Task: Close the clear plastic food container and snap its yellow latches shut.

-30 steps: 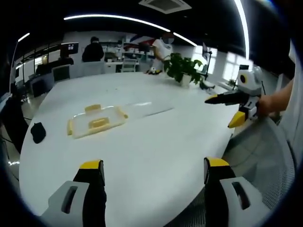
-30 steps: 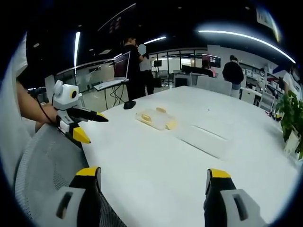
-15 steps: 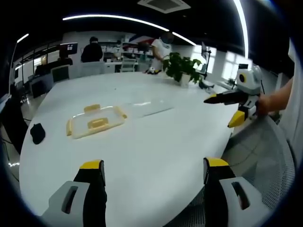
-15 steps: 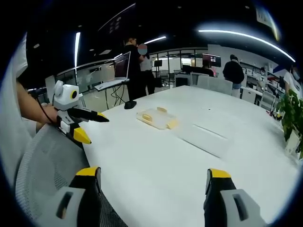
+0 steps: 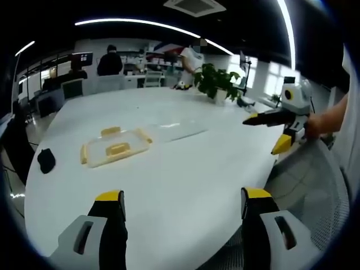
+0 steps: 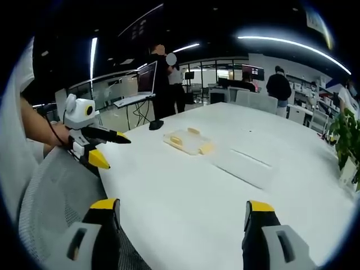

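The container (image 5: pixel 114 148) lies open out on the white worktop (image 5: pixel 169 185), its yellow latches (image 5: pixel 111 130) splayed outward; a clear flat piece, probably the lid (image 5: pixel 174 130), lies just beside it. In the right gripper view the container (image 6: pixel 187 141) sits mid-worktop, well beyond both claws. The left claw (image 5: pixel 177 205) and right claw (image 6: pixel 183 216) hang near the worktop's near edge, jaws wide apart and empty, probably poised for a reach. A potted plant (image 5: pixel 216 81) stands at the far side, a dark object (image 5: pixel 45 160) to the container's left.
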Available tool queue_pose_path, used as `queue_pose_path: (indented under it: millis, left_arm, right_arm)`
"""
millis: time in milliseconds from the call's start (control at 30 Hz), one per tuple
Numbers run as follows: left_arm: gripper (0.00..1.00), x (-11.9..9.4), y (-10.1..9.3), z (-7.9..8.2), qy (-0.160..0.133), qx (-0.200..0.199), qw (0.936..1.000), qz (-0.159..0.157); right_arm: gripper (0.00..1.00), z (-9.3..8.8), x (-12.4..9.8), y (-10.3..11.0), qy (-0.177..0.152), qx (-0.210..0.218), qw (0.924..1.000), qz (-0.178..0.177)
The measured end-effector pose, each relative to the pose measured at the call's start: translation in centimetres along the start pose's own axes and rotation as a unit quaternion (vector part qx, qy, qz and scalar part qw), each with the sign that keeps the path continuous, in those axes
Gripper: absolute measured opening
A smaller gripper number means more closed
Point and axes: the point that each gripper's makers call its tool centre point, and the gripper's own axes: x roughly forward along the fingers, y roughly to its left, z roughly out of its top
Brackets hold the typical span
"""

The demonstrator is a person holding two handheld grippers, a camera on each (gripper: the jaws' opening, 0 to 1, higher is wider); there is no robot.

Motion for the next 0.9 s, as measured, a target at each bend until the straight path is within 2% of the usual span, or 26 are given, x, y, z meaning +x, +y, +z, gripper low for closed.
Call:
queue_pose_path:
  millis: [433,700,900]
  left_arm:
    - [0.82,0.4,1.0,0.4,0.003,0.003,1.0,0.001]
    - [0.82,0.7,1.6,0.2,0.008,0.001,1.0,0.002]
    - [0.82,1.0,2.2,0.2,0.014,0.003,0.9999,0.001]
  right_arm:
    - [0.91,-0.2,0.9,0.0,0.005,0.007,0.9999,0.006]
    - [0.87,-0.6,1.7,0.1,0.019,0.005,0.9997,0.016]
    - [0.86,0.2,2.3,-0.5,0.018,0.0,0.9997,0.017]
